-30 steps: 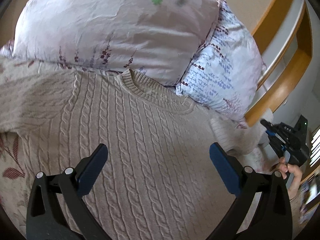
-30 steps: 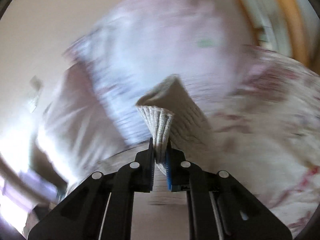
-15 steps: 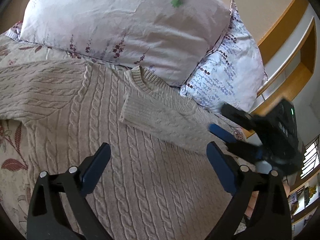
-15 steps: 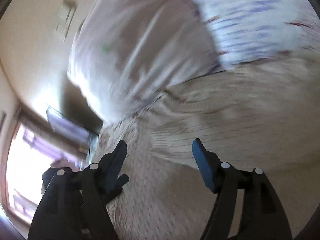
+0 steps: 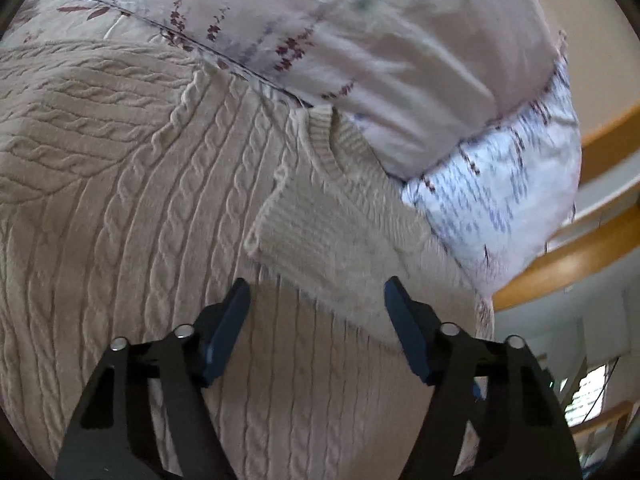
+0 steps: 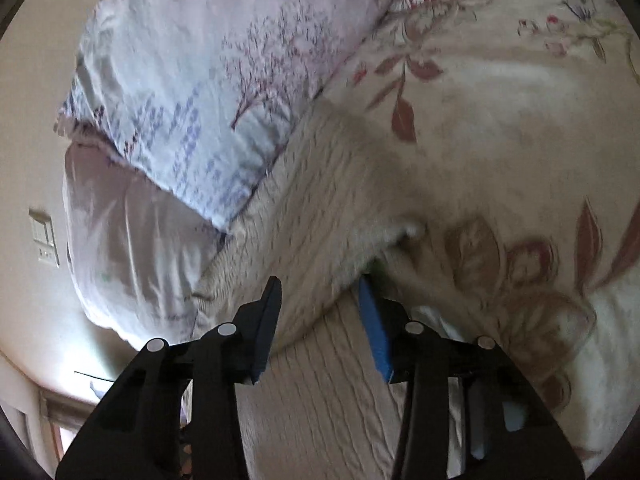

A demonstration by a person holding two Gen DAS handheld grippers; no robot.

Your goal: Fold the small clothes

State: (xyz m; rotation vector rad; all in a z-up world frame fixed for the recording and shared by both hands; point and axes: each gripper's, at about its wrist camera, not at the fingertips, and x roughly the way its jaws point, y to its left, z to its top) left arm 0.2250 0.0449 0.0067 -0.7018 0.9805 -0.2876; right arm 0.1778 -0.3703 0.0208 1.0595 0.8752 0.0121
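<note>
A beige cable-knit sweater [image 5: 132, 216] lies flat on the bed, its collar against the pillows. One sleeve [image 5: 340, 248] is folded across the chest, its ribbed cuff near the middle. My left gripper [image 5: 316, 304] is open and empty, just above the sleeve's lower edge. My right gripper [image 6: 320, 300] is open and empty, its jaws on either side of the folded sleeve [image 6: 320, 216] near the shoulder, close to the fabric.
Two floral pillows [image 5: 380, 40] [image 6: 192, 92] sit behind the sweater. The floral bedspread [image 6: 500, 120] extends to the right. A wooden headboard rail [image 5: 568, 260] stands at the right of the left wrist view. A wall switch [image 6: 44, 236] is on the wall.
The right gripper let go of the sleeve after carrying it across the chest, and has swung toward the shoulder. The left gripper moved closer to the folded sleeve and narrowed its opening.
</note>
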